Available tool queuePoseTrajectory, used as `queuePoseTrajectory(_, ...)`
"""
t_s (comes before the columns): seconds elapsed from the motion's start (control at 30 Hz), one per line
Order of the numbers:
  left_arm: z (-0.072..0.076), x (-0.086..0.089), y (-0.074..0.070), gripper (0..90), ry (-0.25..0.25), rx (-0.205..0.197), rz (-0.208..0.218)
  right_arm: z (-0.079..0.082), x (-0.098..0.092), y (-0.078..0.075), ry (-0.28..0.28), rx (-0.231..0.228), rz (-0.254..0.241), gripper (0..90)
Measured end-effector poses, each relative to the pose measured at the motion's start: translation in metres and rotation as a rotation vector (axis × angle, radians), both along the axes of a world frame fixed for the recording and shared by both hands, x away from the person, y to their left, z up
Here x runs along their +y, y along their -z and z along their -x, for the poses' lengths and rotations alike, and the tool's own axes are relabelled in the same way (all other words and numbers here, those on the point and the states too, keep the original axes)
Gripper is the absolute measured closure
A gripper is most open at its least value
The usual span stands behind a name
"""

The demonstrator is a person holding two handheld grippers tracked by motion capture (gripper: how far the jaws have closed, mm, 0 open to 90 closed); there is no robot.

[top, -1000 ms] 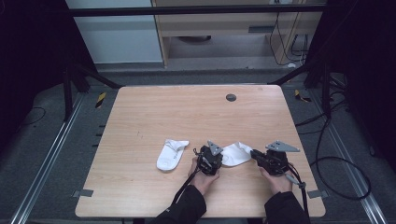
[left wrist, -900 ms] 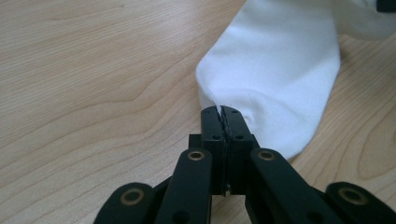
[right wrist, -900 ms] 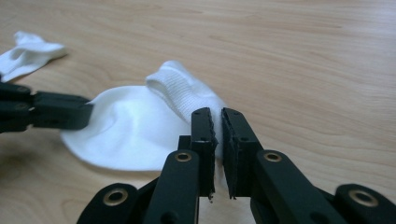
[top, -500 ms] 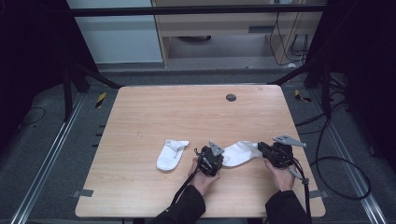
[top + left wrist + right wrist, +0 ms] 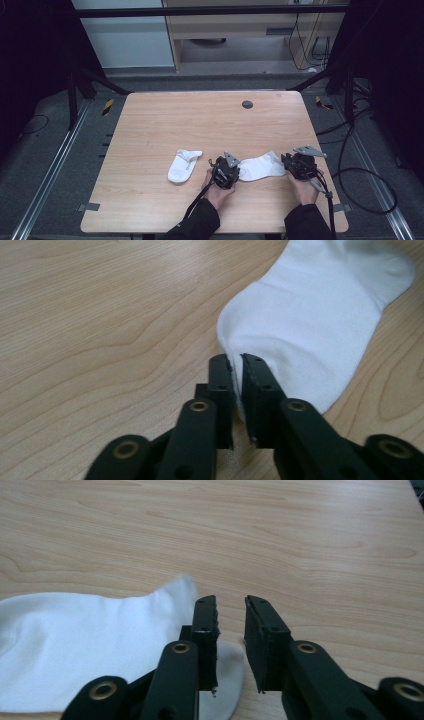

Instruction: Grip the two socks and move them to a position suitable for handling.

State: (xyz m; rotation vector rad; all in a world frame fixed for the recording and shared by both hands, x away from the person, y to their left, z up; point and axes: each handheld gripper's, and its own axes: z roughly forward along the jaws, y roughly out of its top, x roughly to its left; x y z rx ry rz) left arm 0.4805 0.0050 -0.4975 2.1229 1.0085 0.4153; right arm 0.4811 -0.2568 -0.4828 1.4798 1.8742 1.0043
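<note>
No writing or label can be read on anything here.

A table point(image 5: 150, 125) made of light wood with wavy grain lines is seen from the high view. It has rounded corners, and a small dark round hole point(image 5: 247, 104) is set near its far edge.

A white sock point(image 5: 259, 166) made of soft cloth is laid flat near the near edge, toward the right side. It is stretched between the two grippers. A second white sock point(image 5: 184, 165), folded over, is left lying to the left of it, apart from both grippers.

The left gripper point(image 5: 236, 371) is clenched on the edge of the white sock; the cloth is pinched between its black jaws, as is seen in the left gripper view. The smooth cloth and the rounded end of the sock are shown best there.

The right gripper point(image 5: 231, 615) is released. A gap is kept between its jaws, and bare wood is seen through it. The sock's end is lain under and beside its left jaw.

In the high view, each gripper is held by a hand in a dark sleeve point(image 5: 200, 225).
</note>
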Motion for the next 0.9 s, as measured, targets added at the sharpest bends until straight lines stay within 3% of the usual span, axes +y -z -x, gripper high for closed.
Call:
queuePoseTrajectory(0.3,0.004,0.014,-0.016,56.8,0.011,-0.031,0.044,0.007,-0.003,-0.012,-0.033,-0.049,-0.02,64.8)
queuePoseTrajectory(0.4,0.007,0.032,-0.031,52.3,0.028,-0.039,0.066,0.01,-0.004,-0.018,-0.061,-0.064,-0.031,61.1)
queuePoseTrajectory(0.47,0.008,0.037,-0.035,51.2,0.032,-0.04,0.075,0.012,-0.003,-0.021,-0.078,-0.069,-0.031,59.8)
queuePoseTrajectory(0.5,0.011,0.048,-0.041,50.7,0.032,-0.066,0.063,0.013,-0.002,-0.023,-0.085,-0.067,-0.04,59.1)
queuePoseTrajectory(0.67,0.016,0.076,-0.057,50.4,0.001,-0.106,0.042,0.017,0.007,-0.032,-0.129,-0.083,-0.04,56.5)
queuePoseTrajectory(0.9,0.019,0.114,-0.071,50.6,-0.044,-0.123,0.023,0.018,0.028,-0.044,-0.21,-0.082,-0.028,52.2)
